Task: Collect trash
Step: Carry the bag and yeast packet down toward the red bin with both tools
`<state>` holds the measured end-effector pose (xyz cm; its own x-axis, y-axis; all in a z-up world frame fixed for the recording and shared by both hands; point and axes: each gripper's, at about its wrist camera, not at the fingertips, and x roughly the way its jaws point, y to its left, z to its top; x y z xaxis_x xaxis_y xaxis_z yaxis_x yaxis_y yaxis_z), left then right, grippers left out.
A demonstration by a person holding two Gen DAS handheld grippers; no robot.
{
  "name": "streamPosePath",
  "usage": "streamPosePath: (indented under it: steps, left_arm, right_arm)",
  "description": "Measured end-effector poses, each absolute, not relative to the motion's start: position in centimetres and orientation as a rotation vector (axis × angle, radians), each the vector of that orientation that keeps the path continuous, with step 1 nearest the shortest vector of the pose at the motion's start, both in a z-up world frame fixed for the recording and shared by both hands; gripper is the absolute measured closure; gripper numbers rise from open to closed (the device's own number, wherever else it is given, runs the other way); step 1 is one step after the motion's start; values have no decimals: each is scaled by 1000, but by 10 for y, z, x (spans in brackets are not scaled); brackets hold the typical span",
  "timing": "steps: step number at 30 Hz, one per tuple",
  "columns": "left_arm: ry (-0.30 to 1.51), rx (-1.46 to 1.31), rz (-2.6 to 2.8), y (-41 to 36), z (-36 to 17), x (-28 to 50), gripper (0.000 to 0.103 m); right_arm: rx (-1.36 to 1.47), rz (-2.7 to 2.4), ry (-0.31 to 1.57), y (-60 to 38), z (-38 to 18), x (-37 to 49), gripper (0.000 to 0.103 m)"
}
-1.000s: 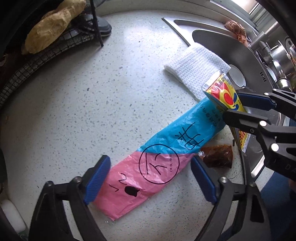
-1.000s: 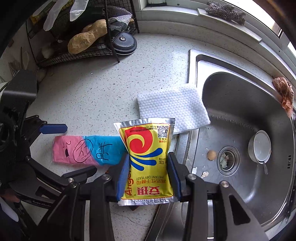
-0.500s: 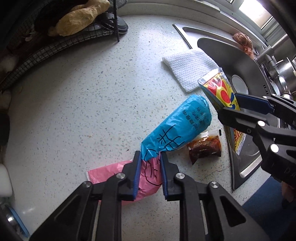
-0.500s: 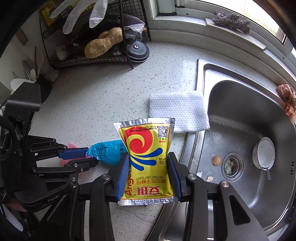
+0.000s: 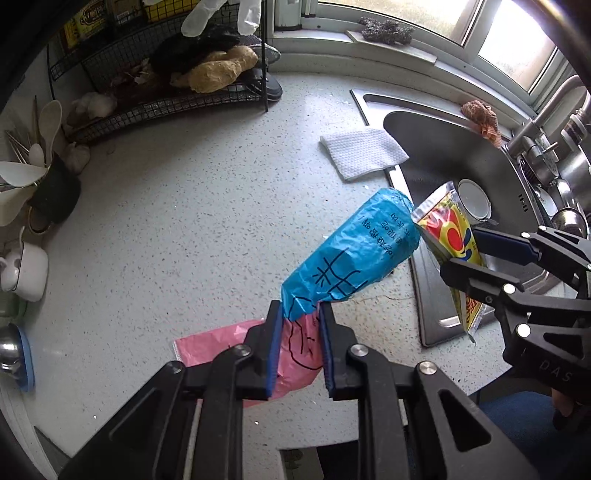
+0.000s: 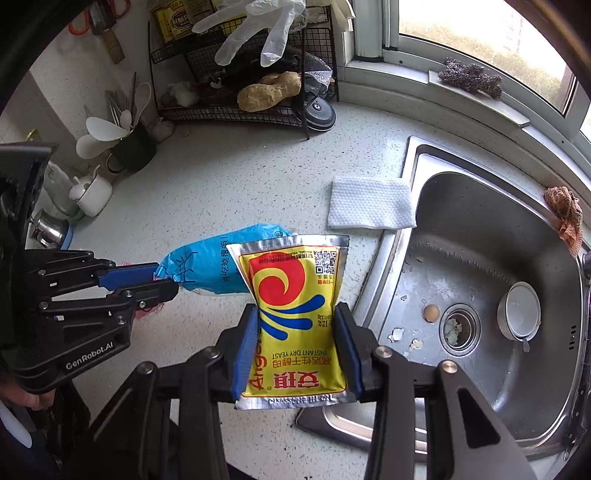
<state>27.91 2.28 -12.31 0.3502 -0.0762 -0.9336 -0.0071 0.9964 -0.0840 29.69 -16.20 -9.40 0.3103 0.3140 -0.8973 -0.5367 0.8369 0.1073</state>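
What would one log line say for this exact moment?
left gripper: shut on pink-and-blue bag | right gripper: shut on yeast packet | both above counter

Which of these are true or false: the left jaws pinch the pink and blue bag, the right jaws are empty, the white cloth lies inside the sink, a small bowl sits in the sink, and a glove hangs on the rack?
1. The left gripper pinches the pink and blue bag. True.
2. The right gripper is empty. False: its jaws clamp the yellow yeast packet.
3. The white cloth lies inside the sink. False: it lies on the counter, at the sink's edge.
4. A small bowl sits in the sink. True.
5. A glove hangs on the rack. True.
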Motion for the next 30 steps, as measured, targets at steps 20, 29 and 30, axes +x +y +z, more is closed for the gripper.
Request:
streamPosePath:
  steps: [20,29,30]
  left_arm:
    - [1182,-9,-33,-164,-112,123,86]
    - [1270,-13,-17,-220,-154,82,86]
    - [1284,-22,-38,-224,-161,81,86]
  right_arm:
    - [-189,517,1086,-317,-91,129,64]
    - [-153,424,1182,-365,-121,86,64]
    - [-149,411,1192,-369,-125,83,64]
